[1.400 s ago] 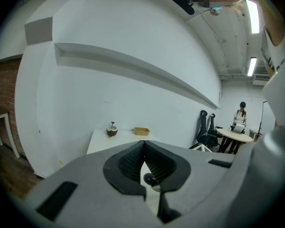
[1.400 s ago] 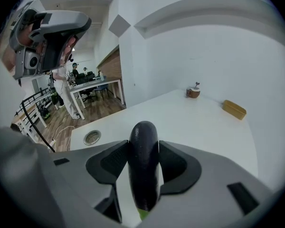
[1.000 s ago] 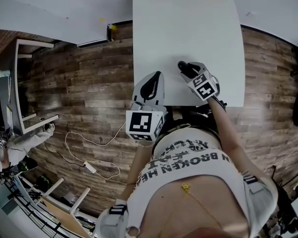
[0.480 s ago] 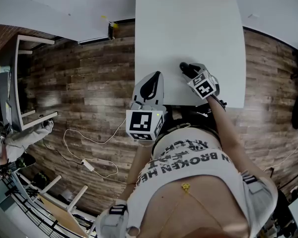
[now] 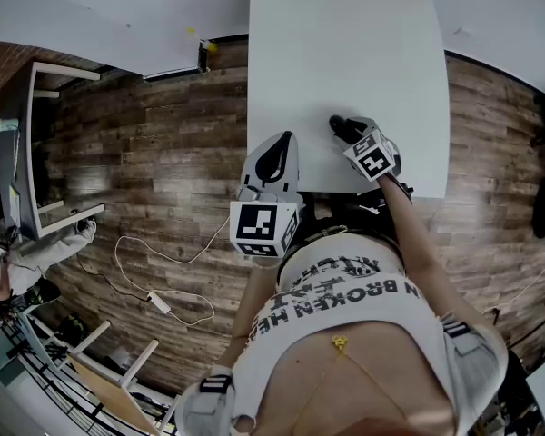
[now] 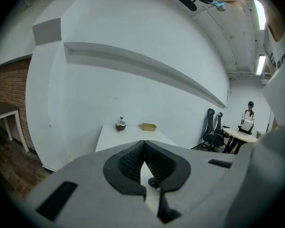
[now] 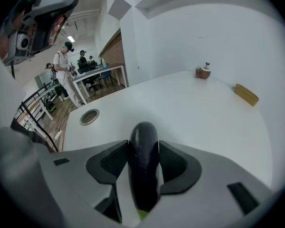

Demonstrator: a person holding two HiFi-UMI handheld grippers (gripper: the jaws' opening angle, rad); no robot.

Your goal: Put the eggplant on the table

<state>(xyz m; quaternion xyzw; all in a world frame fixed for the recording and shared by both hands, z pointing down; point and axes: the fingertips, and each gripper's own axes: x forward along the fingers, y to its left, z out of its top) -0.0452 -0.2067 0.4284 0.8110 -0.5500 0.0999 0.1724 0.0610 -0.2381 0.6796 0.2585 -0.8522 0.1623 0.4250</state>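
One glossy dark-purple eggplant (image 7: 143, 175) clamped in right gripper (image 7: 143, 145); left gripper (image 6: 143, 144) closed, empty; white shirt (image 5: 345, 321) lettered "BROKEN".

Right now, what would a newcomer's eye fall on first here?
The dark purple glossy eggplant, clamped lengthwise in the right gripper's jaws over the near end of the long white table. Next, the left gripper, jaws together and empty, at the table's near left corner.
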